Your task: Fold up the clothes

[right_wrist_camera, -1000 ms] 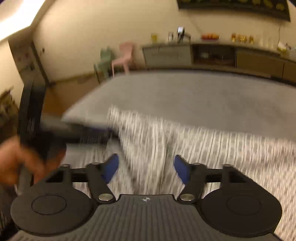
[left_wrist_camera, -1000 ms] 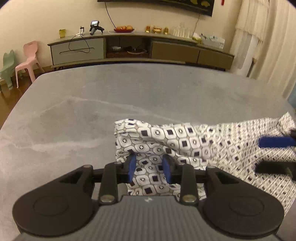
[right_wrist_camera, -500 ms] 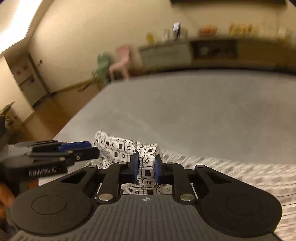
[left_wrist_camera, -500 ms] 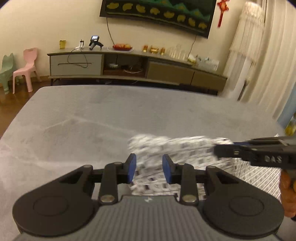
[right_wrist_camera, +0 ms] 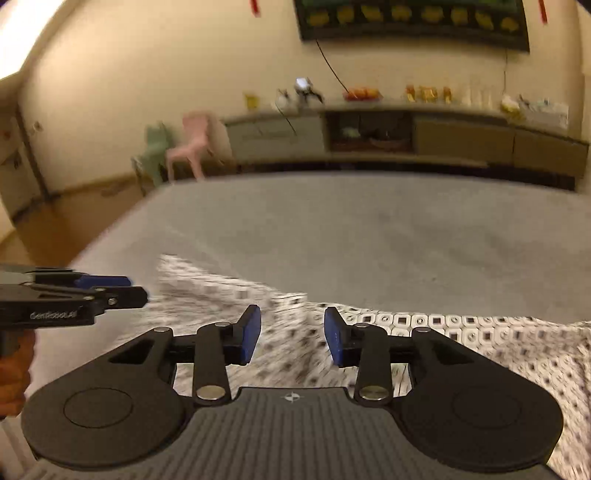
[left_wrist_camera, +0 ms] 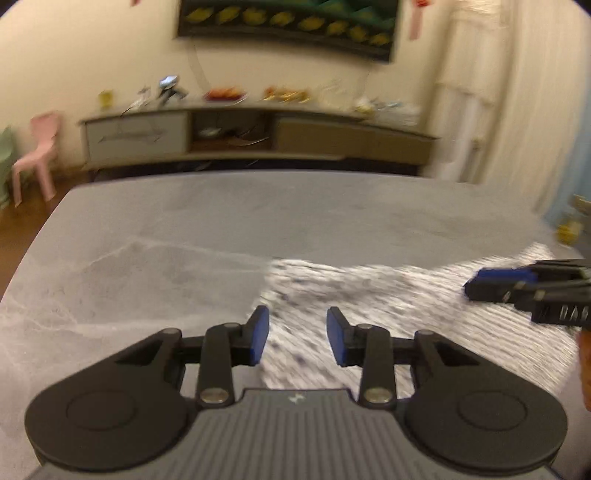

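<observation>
Grey and marbled, the table (left_wrist_camera: 155,251) fills the middle of the room, with a long low cabinet (right_wrist_camera: 406,129) against the far wall at 12 o'clock and a dark framed picture (left_wrist_camera: 288,26) hung above it. A pink chair (left_wrist_camera: 37,147) stands on the wood floor at about 10 o'clock, a green chair (right_wrist_camera: 155,151) just beside it, and pale curtains (left_wrist_camera: 517,92) hang at 2 o'clock. Small items line the cabinet top, too blurred to name.

On the near part of the table lies the cloth (right_wrist_camera: 461,332), white with small dark squares. It spreads from under both tools out toward 3 o'clock, rumpled along its far edge. Much of it is smeared by motion, so I cannot tell how it is folded.

The left tool (left_wrist_camera: 297,338) hangs over the cloth's left end, its blue pads (left_wrist_camera: 258,334) held apart with nothing between them; patterned fabric shows through the gap below. The right tool (right_wrist_camera: 291,336) sits likewise over the cloth, pads parted, gripping nothing. Whether either touches the fabric I cannot tell.

Seen from the left wrist, the right tool comes in at 3 o'clock above the cloth, with a bit of hand (left_wrist_camera: 583,358) behind it. Seen from the right wrist, the left tool enters at 9 o'clock, level with the cloth's far left corner.
</observation>
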Available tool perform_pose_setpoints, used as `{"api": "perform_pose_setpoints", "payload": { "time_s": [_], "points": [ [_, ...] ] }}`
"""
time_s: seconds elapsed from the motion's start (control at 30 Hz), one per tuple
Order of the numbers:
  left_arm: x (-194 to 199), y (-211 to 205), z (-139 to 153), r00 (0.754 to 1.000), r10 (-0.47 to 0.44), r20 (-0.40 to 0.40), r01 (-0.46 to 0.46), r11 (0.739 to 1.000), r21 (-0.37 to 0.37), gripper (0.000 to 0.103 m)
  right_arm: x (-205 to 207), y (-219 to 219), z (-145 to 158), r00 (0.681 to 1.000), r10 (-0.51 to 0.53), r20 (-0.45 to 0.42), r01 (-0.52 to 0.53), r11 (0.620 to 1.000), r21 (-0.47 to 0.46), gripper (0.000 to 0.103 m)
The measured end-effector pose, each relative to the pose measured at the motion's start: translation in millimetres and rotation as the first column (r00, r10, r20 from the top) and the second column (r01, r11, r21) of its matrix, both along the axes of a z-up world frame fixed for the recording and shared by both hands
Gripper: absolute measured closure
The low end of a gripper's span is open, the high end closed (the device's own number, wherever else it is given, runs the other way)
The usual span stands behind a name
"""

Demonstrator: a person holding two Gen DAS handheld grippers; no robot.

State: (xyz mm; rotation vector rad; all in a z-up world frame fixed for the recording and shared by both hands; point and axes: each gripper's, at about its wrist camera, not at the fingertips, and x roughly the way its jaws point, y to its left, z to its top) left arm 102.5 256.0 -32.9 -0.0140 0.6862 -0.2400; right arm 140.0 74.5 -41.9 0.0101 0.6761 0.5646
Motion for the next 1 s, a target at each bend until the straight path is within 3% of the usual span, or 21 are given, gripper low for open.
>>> {"api": "perform_pose_setpoints", "payload": {
  "time_s": [0.1,0.2,0.3,0.47,0.63,0.73,0.8,0.87,1.0],
  "points": [
    [-19.2,-17.5,-9.6,0.996,-0.086,-0.037,0.088,0.994,0.061,0.068,-36.2,2.7,-4.7,0.990,0.137,-0.025,-0.138,0.990,-0.018,0.065],
    [-26.1,-36.0,-32.8,0.986,-0.120,-0.112,0.139,0.973,0.184,0.068,-40.0,-0.2,-8.0,0.990,0.138,-0.031,-0.140,0.988,-0.065,0.070],
    [-32.8,-45.2,-40.7,0.983,-0.142,-0.118,0.168,0.952,0.254,0.068,-43.7,-3.1,-11.3,0.990,0.139,-0.037,-0.142,0.984,-0.111,0.069],
    [6.5,-34.0,-12.0,0.998,-0.065,0.004,0.064,0.982,0.180,0.064,-47.5,-5.9,-19.8,0.989,0.139,-0.042,-0.144,0.977,-0.159,0.066],
    [85.4,-28.3,-21.2,0.994,0.085,-0.065,-0.078,0.992,0.099,0.064,-45.9,-4.4,-34.6,0.990,0.139,-0.038,-0.143,0.979,-0.144,0.066],
    [110.0,-26.6,-40.5,0.971,0.186,-0.147,-0.166,0.976,0.138,0.064,-45.0,-3.6,-43.5,0.990,0.139,-0.035,-0.142,0.980,-0.136,0.066],
    [106.4,-29.8,-35.2,0.971,0.195,-0.139,-0.173,0.972,0.157,0.065,-44.3,-7.6,-45.6,0.990,0.132,-0.041,-0.136,0.983,-0.123,0.066],
    [94.3,-35.5,-16.4,0.979,0.179,-0.102,-0.161,0.974,0.158,0.065,-44.7,-32.2,-32.4,0.992,0.110,-0.059,-0.114,0.992,-0.053,0.063],
    [52.0,-55.5,29.0,0.995,0.097,0.015,-0.098,0.990,0.102,0.065,-46.4,-124.3,-2.7,0.997,-0.073,-0.021,0.073,0.997,0.001,0.035]
  ]
}}
